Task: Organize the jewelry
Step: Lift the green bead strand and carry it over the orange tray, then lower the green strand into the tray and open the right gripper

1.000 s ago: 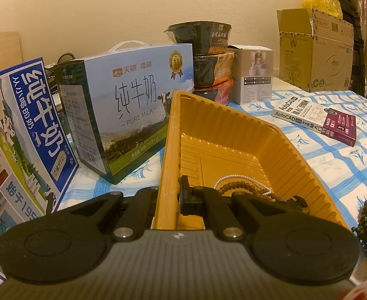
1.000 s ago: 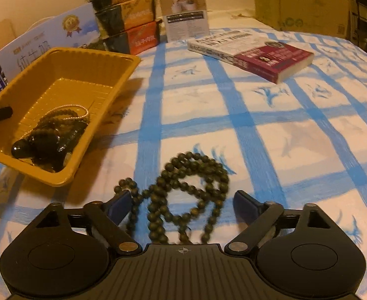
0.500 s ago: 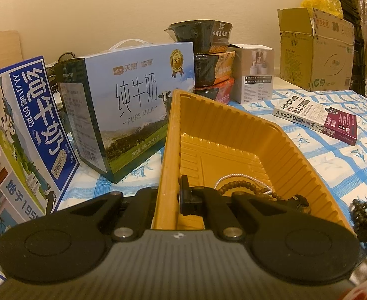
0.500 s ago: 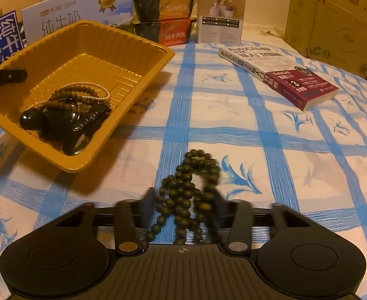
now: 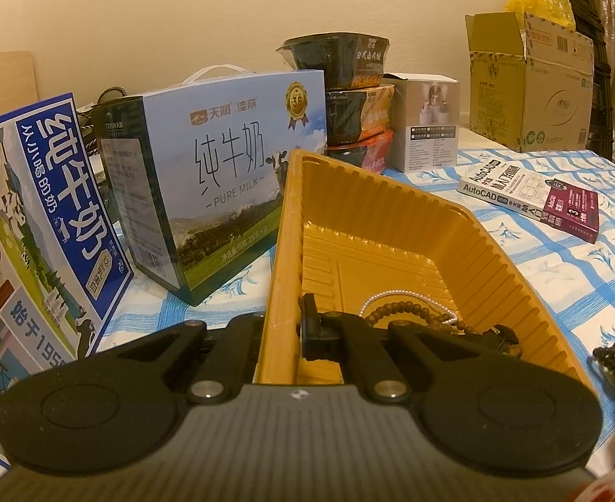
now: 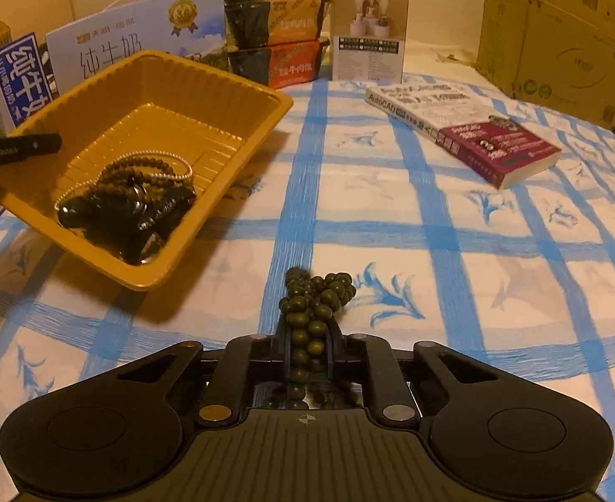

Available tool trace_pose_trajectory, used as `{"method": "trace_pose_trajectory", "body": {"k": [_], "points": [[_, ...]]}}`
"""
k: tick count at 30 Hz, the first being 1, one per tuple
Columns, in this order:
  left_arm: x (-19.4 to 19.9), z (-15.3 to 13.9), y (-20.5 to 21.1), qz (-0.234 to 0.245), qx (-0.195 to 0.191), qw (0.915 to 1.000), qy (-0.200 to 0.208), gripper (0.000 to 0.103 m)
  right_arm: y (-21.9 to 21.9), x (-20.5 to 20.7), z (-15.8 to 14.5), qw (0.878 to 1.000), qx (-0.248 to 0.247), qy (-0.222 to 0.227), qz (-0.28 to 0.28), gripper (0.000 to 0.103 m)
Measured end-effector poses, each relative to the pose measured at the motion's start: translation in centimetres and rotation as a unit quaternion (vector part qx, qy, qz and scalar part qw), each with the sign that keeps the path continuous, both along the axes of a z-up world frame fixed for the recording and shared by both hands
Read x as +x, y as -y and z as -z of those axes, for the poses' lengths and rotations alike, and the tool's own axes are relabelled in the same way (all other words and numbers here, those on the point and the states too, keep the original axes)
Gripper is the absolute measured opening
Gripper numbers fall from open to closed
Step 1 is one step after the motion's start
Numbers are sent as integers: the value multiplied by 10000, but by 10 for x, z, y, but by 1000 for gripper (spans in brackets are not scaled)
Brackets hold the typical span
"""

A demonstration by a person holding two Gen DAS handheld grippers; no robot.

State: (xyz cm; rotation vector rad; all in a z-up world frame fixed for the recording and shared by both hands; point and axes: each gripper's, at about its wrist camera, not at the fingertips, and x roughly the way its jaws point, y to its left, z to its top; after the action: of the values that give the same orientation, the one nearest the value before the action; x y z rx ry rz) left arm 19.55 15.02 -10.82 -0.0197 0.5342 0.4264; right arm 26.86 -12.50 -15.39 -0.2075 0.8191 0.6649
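- Step in hand: pick-up of the loose bead string [image 6: 313, 305]. My right gripper [image 6: 308, 345] has the dark green beads bunched between its jaws, and the jaws are closing on them — the gap is already narrow, with beads packed from pad to pad.
- Location of the bead string: on the blue-checked tablecloth [image 6: 454, 226], directly ahead of my right gripper, apart from the yellow tray [image 6: 261, 96] that sits up and to the left in the right wrist view. Part of the string heaps forward of the fingertips; part trails back under the gripper body.
- My left gripper [image 5: 284, 334] is fully closed on the near rim of the yellow tray, one finger inside the wall and one outside. I judge its job to be holding the tray steady.
- Tray contents: a brown bead bracelet [image 6: 140, 171], a thin silver chain [image 6: 169, 167] and a glossy black piece [image 6: 119, 217] already lie in the near end.
- Progress, as I judge it: some jewelry is stowed, and this string is the only piece visible outside the tray.
- Next move calls for: a completed grip, then a lift high enough to clear the tray's ribbed wall, a carry leftward over the tray, and release above its floor.
- Risk: the trailing loops may drag or snag on the tray rim — I need the whole string off the cloth before crossing.
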Motion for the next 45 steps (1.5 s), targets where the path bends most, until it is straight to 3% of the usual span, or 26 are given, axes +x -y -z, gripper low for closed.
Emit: {"method": "trace_pose_trajectory", "body": {"k": [16,27,37,45], "points": [[-1,1,0,-12,-16,10000,5,3,12,-10,-99,9963,659,537,-96,14],[-2,1,-1,-23,-76,10000,36,3,-20,-9,-142,9917,929,716,-526,14],[-3,1,-2,-12,-148,9999,55,3,-92,9,-147,9823,1511,584,-943,14],[-4,1,-3,-14,-199,9998,64,3,-138,21,-110,9831,1592,144,-888,15]]}}
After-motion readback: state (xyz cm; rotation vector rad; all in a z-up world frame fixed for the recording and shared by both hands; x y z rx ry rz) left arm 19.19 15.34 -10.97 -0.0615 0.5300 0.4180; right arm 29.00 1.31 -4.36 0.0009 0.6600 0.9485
